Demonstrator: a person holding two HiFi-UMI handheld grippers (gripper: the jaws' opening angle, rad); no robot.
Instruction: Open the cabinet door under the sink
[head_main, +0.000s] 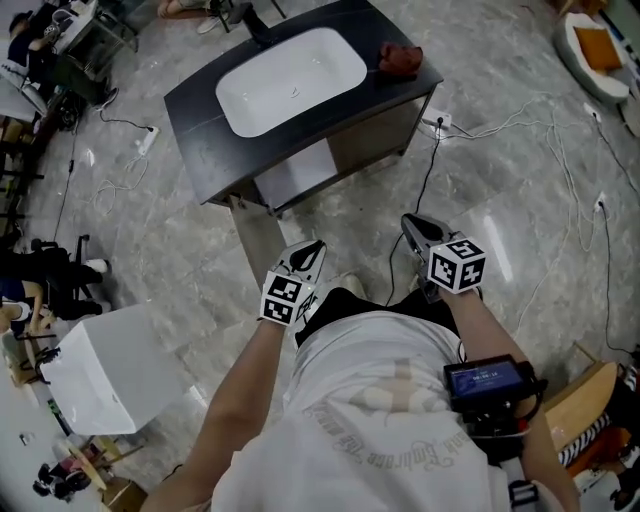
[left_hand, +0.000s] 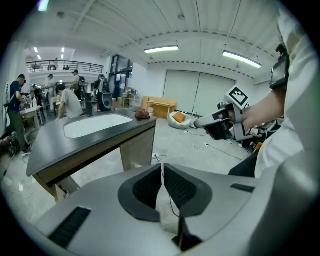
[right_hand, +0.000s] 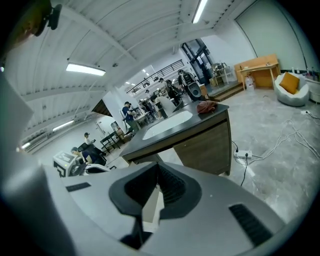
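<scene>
Looking down from the head view, we see the dark counter with its white sink and a red cloth at the far corner. Below the sink the cabinet door appears swung out toward us, a pale panel seen from above, with the light interior exposed. We judge the opening done or nearly so. The left tongs hover just beside the door's free edge, not touching it. The right tongs hang well apart from the door, probably held back to keep clear of its swing.

From the left gripper view, the left tongs are clenched with nothing between the pads. They aim past the cabinet body at open floor, which suits a hand with nothing to grasp. The right tongs float off to the side.

From the right gripper view, the right tongs are clenched too and empty, and point toward the brown cabinet from a distance. A pale panel shows behind the pads. We cannot tell for sure that it is the door.
</scene>
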